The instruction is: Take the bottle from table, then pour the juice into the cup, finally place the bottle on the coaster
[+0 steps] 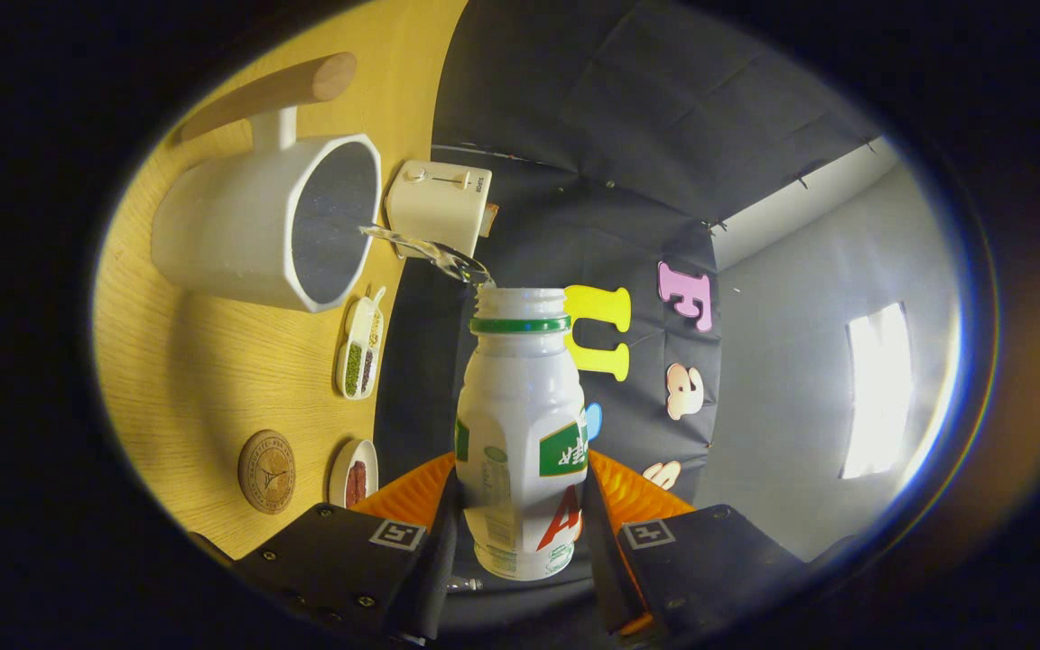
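Observation:
My gripper [520, 506] is shut on a white plastic bottle [520, 424] with a green neck ring and no cap; both orange fingers [412, 496] press its sides. The whole view is rolled sideways, so the bottle is tipped. A thin clear stream [421, 251] runs from the bottle's mouth into the open top of a white cup [258, 226] with a wooden handle [276, 90], just beyond the bottle. The cup stands on the wooden table [195, 379]. A round wooden coaster [266, 471] lies on the table, close to my left finger.
A white toaster [439, 206] stands behind the cup at the table's far edge. A small divided dish of beans [359, 348] and a small white dish with something dark red [355, 474] sit along that edge, between cup and coaster. A grey wall with a bright window [877, 388] lies beyond.

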### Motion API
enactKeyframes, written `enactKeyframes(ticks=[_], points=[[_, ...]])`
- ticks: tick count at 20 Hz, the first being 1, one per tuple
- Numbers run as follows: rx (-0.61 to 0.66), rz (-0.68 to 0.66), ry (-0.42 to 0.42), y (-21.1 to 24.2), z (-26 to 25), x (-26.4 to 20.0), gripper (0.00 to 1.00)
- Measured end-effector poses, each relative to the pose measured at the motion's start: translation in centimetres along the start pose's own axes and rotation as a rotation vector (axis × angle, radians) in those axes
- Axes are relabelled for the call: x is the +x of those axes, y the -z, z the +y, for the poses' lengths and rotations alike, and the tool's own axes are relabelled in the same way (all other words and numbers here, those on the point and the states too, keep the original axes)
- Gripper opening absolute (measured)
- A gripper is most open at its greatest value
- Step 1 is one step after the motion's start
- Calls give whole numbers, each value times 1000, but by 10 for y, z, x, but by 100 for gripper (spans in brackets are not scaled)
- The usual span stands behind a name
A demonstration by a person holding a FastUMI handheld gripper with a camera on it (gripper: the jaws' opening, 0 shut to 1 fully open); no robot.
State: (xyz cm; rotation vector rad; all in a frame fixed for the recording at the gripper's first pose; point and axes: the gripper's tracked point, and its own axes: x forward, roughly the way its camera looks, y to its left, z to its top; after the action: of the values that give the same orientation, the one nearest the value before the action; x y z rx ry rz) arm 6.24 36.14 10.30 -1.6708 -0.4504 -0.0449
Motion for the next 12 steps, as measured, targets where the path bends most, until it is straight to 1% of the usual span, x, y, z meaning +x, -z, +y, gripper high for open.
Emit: enactKeyframes(ticks=[12], points=[[-39, -2, 20, 1, -6, 2, 65]])
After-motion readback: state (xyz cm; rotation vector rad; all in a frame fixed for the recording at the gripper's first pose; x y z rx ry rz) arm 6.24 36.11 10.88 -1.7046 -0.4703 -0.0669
